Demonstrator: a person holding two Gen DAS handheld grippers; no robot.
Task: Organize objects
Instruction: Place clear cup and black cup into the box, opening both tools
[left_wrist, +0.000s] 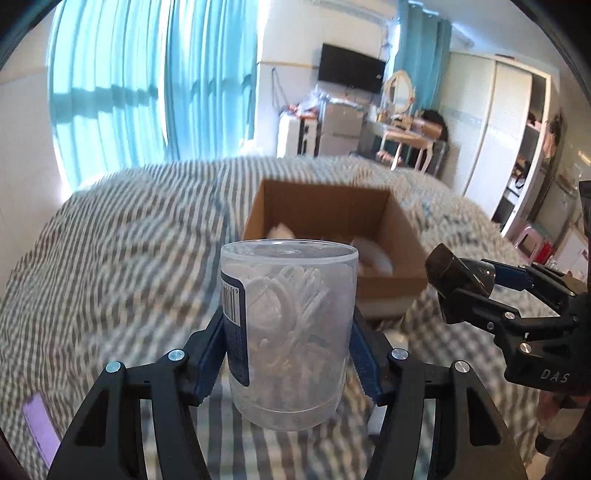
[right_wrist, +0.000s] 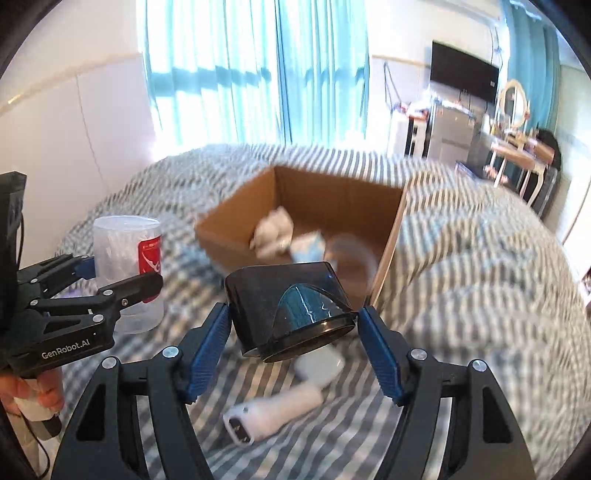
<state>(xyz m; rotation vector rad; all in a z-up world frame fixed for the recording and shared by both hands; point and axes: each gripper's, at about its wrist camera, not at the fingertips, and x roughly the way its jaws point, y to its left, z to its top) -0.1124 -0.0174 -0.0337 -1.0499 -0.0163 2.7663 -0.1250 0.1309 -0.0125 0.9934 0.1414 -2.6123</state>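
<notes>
My left gripper (left_wrist: 288, 325) is shut on a clear plastic tub (left_wrist: 288, 332) that holds white bits and bears a blue barcode label. It stays upright above the striped bedding. My right gripper (right_wrist: 295, 314) is shut on a glossy black nozzle (right_wrist: 280, 310), raised off the bed. An open cardboard box (left_wrist: 332, 206) lies on the bed just beyond both, with white items (right_wrist: 273, 229) inside. The right wrist view shows the left gripper (right_wrist: 122, 275) with the tub (right_wrist: 125, 258) at the left. The left wrist view has the right gripper (left_wrist: 476, 291) and nozzle (left_wrist: 458, 273) at the right.
On the striped duvet (right_wrist: 461, 295) beneath the nozzle lie a white handle-shaped device (right_wrist: 273, 410) and a small white case (right_wrist: 321, 363). A purple object (left_wrist: 40, 424) rests near the left. Curtains, a dressing table (left_wrist: 402, 136) and a wardrobe stand beyond the bed.
</notes>
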